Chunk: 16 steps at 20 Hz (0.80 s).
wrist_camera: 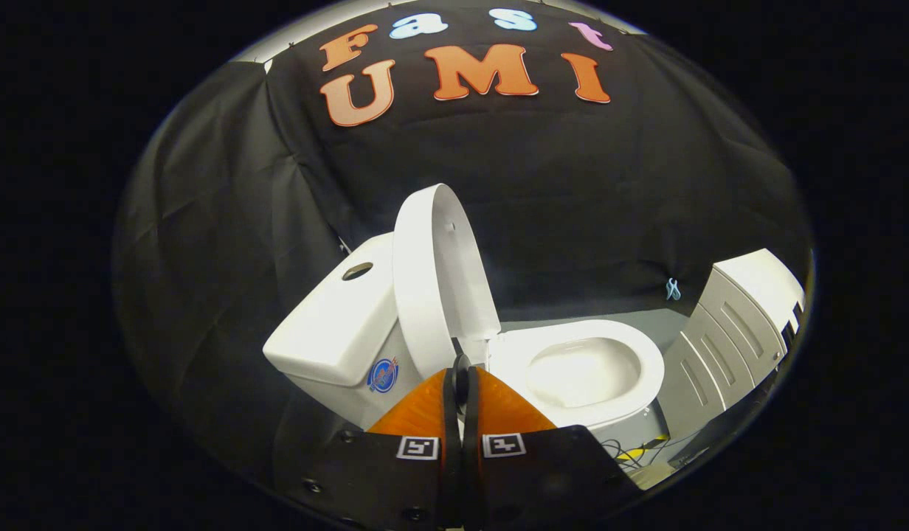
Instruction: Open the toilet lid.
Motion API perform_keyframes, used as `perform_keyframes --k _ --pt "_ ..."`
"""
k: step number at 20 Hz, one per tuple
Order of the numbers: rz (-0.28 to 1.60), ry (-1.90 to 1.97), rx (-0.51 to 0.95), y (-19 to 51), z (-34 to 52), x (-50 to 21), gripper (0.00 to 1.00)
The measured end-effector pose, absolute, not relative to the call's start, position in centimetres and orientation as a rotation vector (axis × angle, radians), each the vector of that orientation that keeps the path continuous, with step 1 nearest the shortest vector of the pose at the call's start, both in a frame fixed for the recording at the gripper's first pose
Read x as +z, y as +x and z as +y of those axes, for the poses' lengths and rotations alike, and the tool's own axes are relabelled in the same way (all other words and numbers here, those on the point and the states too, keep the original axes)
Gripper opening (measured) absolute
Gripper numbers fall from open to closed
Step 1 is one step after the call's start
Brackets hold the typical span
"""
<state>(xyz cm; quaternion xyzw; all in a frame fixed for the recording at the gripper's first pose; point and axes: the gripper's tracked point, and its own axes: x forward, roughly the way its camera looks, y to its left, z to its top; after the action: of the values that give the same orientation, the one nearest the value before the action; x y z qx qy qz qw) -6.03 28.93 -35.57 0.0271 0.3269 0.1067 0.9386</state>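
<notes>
Your tool (460, 369) is clenched, its fingers pressed together on nothing. Just beyond them the lid (436, 276) stands upright against the tank (336, 317), with the open bowl (583, 369) to its right.

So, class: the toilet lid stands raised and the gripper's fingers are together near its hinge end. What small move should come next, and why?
Probably a short pull straight back from the toilet. The lid already stands upright against the tank, the bowl lies open, and the gripper looks shut on nothing just short of the lid's base, so little seems left to do.
</notes>
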Motion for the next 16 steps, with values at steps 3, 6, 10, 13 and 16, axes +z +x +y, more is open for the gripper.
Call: perform_keyframes --k 3,6,10,13,16 --pt "0.651 0.008 0.233 -6.4 30.7 -35.8 0.08" --pt "0.632 -0.034 0.243 -6.6 32.2 -36.1 0.08" --pt "0.609 -0.086 0.239 -7.0 32.9 -36.2 0.08" --pt "0.597 -0.136 0.230 -7.2 33.2 -36.2 0.08" --pt "0.601 -0.128 0.233 -6.7 32.6 -36.2 0.08"
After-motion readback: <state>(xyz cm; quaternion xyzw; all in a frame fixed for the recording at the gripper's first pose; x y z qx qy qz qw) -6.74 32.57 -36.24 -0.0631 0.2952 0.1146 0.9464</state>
